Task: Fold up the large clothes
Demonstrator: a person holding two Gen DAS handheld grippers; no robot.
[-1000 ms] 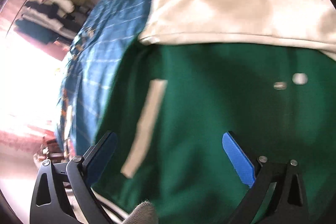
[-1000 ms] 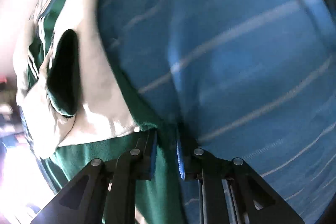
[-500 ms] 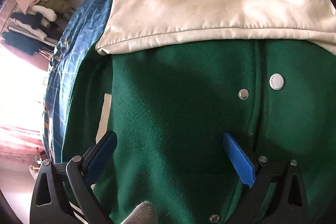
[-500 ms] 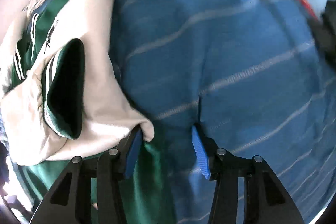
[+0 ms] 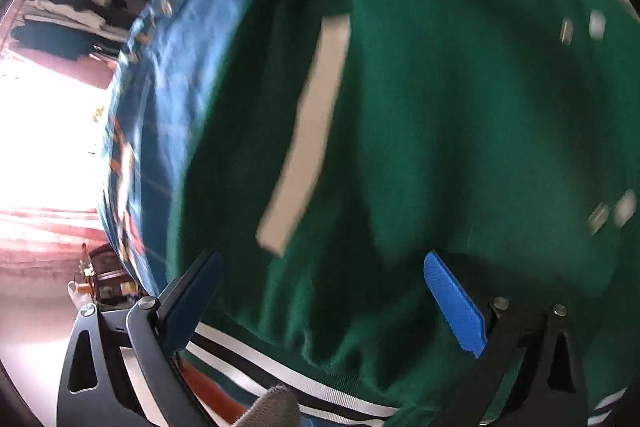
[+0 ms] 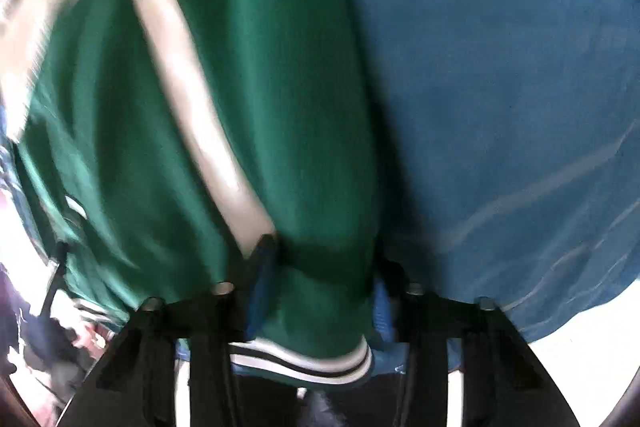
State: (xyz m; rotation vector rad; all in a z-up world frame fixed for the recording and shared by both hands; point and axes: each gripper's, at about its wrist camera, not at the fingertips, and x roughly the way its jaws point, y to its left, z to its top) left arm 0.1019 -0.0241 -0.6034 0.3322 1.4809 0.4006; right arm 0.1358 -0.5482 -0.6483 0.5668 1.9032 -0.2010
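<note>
Green wool varsity jacket w/ cream sleeves lies spread on blue striped bedsheet. Left gripper hovers over jacket's lower front near the striped hem, jaws wide apart, nothing btwn them. Right gripper at jacket's hem corner, jaws clamped on green fabric by the striped rib band; cream pocket strip just above. Both views blurred.

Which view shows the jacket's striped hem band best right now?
The right wrist view: the striped hem band curves sharply just below the right gripper, whose jaws straddle the green jacket. The left wrist view shows only a strip of it at the bottom edge, partly behind the open left gripper.
</note>
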